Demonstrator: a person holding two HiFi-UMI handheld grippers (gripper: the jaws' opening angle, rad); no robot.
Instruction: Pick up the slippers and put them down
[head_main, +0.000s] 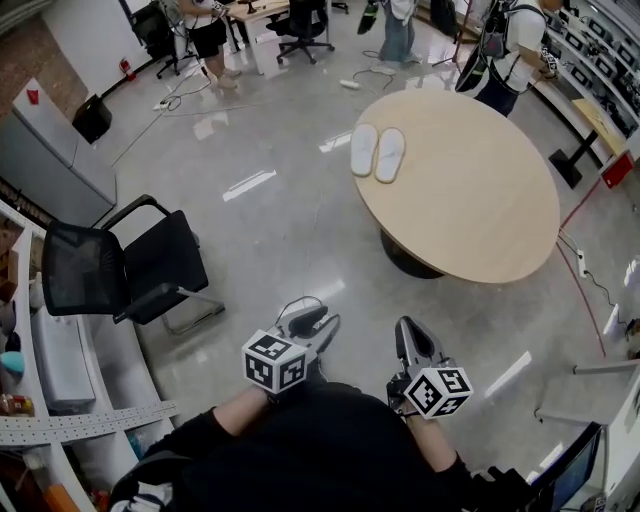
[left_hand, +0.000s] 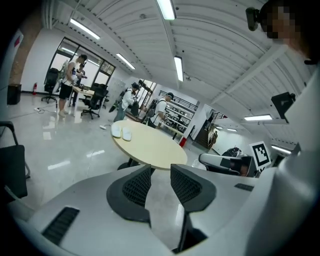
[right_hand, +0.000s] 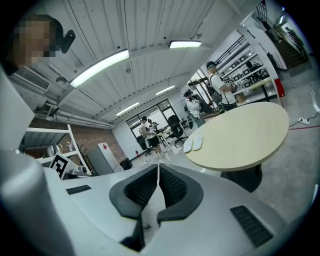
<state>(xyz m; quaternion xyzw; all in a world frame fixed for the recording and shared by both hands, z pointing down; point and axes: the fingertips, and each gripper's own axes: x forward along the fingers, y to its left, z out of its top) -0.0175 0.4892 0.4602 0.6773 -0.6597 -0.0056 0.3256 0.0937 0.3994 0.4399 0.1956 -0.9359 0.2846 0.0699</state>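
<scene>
I'm seeing bright, even light coming down from ceiling strips around 12 o'clock in both gripper views. The glossy floor is throwing back white glare streaks. Fisheye is bending the edges and blackening the corners; shadows are lying soft.

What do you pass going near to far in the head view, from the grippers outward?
left gripper and right gripper, side by side → near edge of the round table → pair of white slippers on its far part → people standing beyond. The black chair is left out: its depth overlaps the table's.
</scene>
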